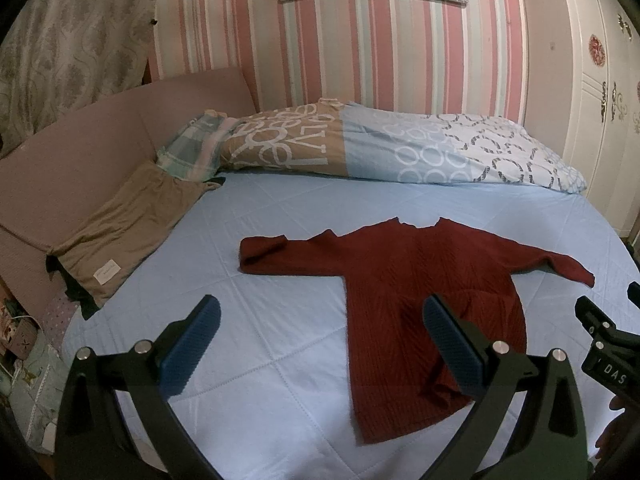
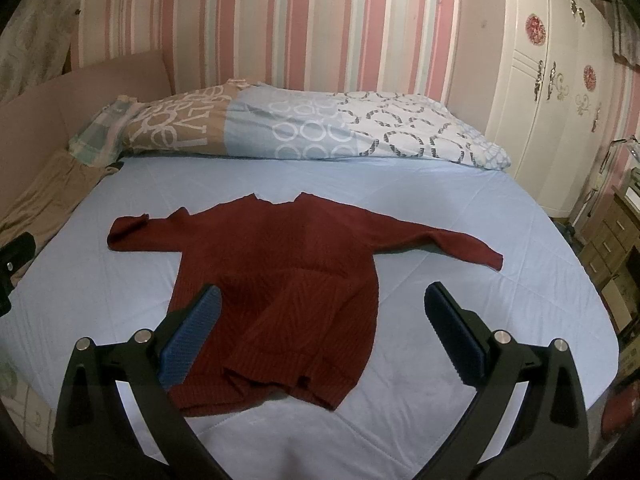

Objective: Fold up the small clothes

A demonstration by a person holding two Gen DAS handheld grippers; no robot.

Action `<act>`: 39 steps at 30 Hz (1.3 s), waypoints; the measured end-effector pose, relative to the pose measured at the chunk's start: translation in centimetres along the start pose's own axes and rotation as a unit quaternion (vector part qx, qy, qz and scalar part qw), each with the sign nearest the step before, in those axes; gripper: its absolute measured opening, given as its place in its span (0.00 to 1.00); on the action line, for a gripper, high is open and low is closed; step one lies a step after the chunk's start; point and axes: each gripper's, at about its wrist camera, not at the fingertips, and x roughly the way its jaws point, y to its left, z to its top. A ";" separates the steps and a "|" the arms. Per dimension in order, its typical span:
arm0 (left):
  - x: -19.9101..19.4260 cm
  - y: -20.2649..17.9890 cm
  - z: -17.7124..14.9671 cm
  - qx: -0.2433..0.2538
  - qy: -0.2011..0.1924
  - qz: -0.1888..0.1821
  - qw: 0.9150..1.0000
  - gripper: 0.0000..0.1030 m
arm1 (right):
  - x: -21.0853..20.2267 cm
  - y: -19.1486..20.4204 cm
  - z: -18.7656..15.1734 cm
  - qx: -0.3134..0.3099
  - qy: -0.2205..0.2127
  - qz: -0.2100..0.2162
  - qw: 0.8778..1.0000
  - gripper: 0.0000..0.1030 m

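Observation:
A dark red knit sweater (image 1: pixel 416 292) lies spread on the light blue bed (image 1: pixel 248 248), both sleeves stretched out to the sides, its hem nearest me and partly rumpled. It also shows in the right wrist view (image 2: pixel 280 280). My left gripper (image 1: pixel 320 328) is open and empty, hovering above the bed over the sweater's left side. My right gripper (image 2: pixel 320 320) is open and empty, hovering over the sweater's hem. The right gripper's body shows at the right edge of the left wrist view (image 1: pixel 604 340).
A folded tan garment (image 1: pixel 124 224) lies at the bed's left edge. A patterned duvet (image 1: pixel 380 148) is bundled along the far side, against the striped wall. A white wardrobe (image 2: pixel 552 92) stands at the right. A pink headboard (image 1: pixel 80 152) is on the left.

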 end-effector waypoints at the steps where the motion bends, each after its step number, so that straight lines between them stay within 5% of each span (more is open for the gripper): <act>1: 0.0 0.0 0.1 0.000 0.001 0.000 1.000 0.99 | 0.0 0.1 0.1 -0.001 0.000 0.001 1.000 0.97; 39: 0.1 0.2 -0.2 0.000 -0.001 0.002 1.000 0.99 | 0.2 -0.2 0.1 0.002 -0.003 -0.008 1.000 0.97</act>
